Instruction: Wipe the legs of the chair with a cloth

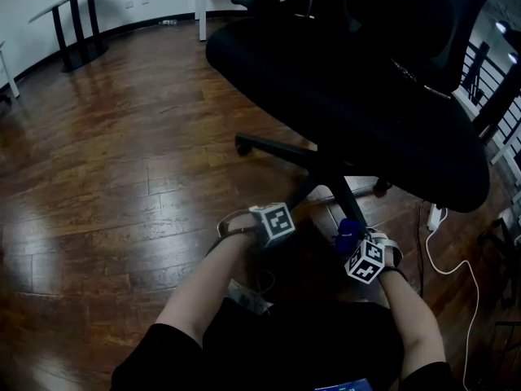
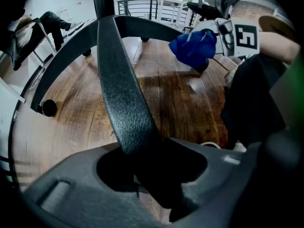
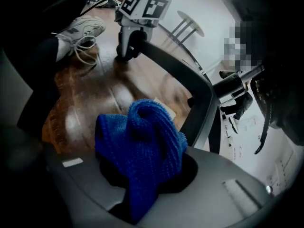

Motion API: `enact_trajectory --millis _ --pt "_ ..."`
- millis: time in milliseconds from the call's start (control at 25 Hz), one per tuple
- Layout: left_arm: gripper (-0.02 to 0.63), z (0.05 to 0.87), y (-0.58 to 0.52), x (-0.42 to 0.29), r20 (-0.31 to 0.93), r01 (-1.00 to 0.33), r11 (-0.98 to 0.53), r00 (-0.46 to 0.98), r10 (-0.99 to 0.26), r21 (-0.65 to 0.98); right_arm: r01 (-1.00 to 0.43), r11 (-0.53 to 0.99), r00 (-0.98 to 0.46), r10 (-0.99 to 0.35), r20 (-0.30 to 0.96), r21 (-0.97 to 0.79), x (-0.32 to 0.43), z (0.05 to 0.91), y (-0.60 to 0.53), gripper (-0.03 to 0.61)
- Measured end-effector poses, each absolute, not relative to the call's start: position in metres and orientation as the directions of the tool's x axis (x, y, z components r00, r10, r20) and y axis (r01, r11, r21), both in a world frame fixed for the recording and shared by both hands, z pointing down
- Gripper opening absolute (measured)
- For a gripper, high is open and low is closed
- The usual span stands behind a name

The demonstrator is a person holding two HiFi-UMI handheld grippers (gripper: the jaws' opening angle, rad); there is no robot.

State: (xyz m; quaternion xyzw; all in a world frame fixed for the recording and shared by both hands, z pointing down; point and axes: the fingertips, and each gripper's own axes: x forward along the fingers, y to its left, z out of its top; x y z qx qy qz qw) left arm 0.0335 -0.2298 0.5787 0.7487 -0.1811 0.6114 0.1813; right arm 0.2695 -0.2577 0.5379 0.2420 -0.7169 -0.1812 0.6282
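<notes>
A black office chair (image 1: 366, 80) stands on a star base over the wood floor. My left gripper (image 1: 275, 225) points steeply down, its jaws closed round one black chair leg (image 2: 118, 89) close to that leg's outer end. The leg runs up from the jaws toward the centre column. My right gripper (image 1: 360, 251) is shut on a bunched blue cloth (image 3: 140, 144), which bulges out in front of its jaws. The cloth (image 1: 350, 235) hangs beside a neighbouring leg (image 1: 346, 198); whether it touches that leg I cannot tell. In the right gripper view the left gripper (image 3: 129, 44) clamps its leg (image 3: 185, 72).
Other base legs end in casters (image 1: 242, 147) (image 2: 47, 108). A white cable (image 1: 456, 271) and a power strip (image 1: 435, 216) lie on the floor at right, near a black railing (image 1: 492, 80). A table on black legs (image 1: 73, 15) stands far left. My knees and a shoe (image 3: 78, 30) are close.
</notes>
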Motion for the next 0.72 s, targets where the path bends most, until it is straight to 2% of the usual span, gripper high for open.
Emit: enact_trajectory --millis 360,560,720 --pt "0.175 0.580 -0.235 0.040 0.979 -0.458 -0.887 0.201 -0.037 0.060 -0.120 0.736 -0.155 -0.677 0.720 0.666 0.188 0.498 -0.366 0.076" --pt "0.175 0.582 -0.236 0.038 0.977 -0.467 -0.883 0.204 -0.057 0.046 -0.136 0.747 -0.181 -0.664 0.725 0.651 0.209 0.505 -0.336 0.077" --pt "0.175 0.584 -0.236 0.035 0.979 -0.481 -0.876 0.188 -0.081 0.020 -0.095 0.800 -0.142 -0.600 0.787 0.593 0.251 0.529 -0.278 0.077"
